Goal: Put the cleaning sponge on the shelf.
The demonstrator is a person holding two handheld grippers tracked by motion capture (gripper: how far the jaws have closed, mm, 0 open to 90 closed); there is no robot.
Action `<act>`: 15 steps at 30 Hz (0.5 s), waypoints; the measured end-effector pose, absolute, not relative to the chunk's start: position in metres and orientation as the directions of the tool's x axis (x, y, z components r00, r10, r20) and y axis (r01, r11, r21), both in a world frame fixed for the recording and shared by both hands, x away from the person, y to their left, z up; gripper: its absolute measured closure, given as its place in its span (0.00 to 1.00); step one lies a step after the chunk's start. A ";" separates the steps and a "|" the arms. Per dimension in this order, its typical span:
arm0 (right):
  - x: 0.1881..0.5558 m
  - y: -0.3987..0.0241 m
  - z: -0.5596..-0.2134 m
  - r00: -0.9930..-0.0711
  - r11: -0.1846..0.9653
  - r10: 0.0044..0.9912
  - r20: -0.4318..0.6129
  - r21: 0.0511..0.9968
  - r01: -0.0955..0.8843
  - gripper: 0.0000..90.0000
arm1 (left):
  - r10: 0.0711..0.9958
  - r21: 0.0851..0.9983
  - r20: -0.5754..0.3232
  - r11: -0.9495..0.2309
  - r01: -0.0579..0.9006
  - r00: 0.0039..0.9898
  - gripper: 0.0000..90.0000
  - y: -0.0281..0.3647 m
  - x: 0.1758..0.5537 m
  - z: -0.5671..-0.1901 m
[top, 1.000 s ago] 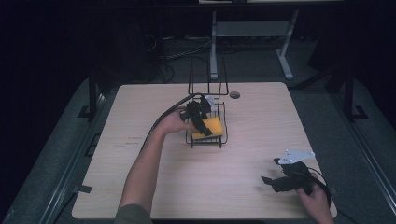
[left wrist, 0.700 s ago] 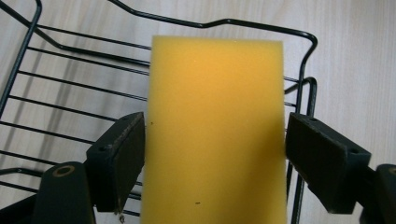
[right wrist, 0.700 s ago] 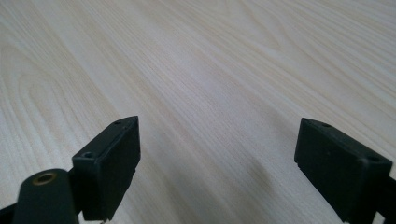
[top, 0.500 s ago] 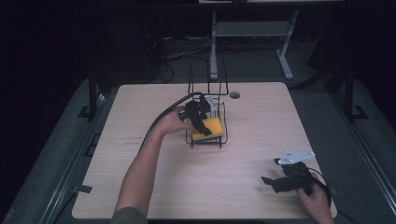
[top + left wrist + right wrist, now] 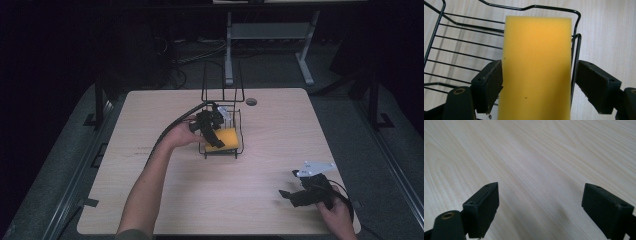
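Left claw [image 5: 536, 82] spread wide around yellow sponge [image 5: 536, 67] in wire rack [image 5: 221, 117]. Right claw [image 5: 541, 210] released, over bare counter [image 5: 536, 152].

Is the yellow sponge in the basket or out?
In. The sponge lies on the wire basket floor, inside its rim.

High view over the whole table [image 5: 150, 200]; both gripper views close, downward, sharing its light wood.
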State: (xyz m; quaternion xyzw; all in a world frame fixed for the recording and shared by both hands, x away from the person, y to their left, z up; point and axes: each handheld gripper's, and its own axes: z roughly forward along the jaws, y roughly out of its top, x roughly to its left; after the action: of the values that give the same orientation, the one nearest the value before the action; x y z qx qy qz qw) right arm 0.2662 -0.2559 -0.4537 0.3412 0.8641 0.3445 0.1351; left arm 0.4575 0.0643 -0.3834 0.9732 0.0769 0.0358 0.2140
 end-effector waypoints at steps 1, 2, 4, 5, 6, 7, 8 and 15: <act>0.266 -0.256 -0.454 -0.730 0.530 0.684 0.002 0.686 0.498 0.16 | 0.166 0.426 0.035 -0.894 0.136 0.985 0.24 0.065 0.457 -0.383; 0.266 -0.256 -0.454 -0.731 0.530 0.683 0.004 0.686 0.499 0.16 | 0.168 0.422 0.031 -0.896 0.139 0.985 0.24 0.066 0.456 -0.384; 0.267 -0.255 -0.454 -0.732 0.533 0.681 0.000 0.686 0.496 0.16 | 0.162 0.423 0.038 -0.897 0.131 0.986 0.24 0.068 0.454 -0.384; 0.266 -0.255 -0.454 -0.731 0.532 0.682 0.002 0.684 0.499 0.16 | 0.161 0.428 0.040 -0.894 0.129 0.986 0.24 0.069 0.453 -0.385; 0.266 -0.255 -0.454 -0.731 0.533 0.682 0.001 0.684 0.498 0.16 | 0.158 0.430 0.039 -0.894 0.126 0.987 0.24 0.070 0.453 -0.385; 0.266 -0.255 -0.454 -0.731 0.533 0.682 0.000 0.685 0.497 0.16 | 0.160 0.435 0.041 -0.891 0.127 0.986 0.24 0.071 0.451 -0.384; 0.266 -0.255 -0.453 -0.732 0.536 0.681 -0.005 0.684 0.495 0.16 | 0.156 0.436 0.047 -0.892 0.120 0.987 0.24 0.072 0.450 -0.384; 0.266 -0.254 -0.453 -0.737 0.543 0.676 -0.009 0.683 0.489 0.16 | 0.169 0.454 0.046 -0.881 0.130 0.985 0.24 0.078 0.436 -0.384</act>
State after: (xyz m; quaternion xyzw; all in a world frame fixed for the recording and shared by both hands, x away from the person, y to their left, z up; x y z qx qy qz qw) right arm 0.2661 -0.2538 -0.4535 0.3359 0.8675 0.3403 0.1372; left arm 0.4362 0.0777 -0.3842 0.9689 0.0773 0.0419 0.2311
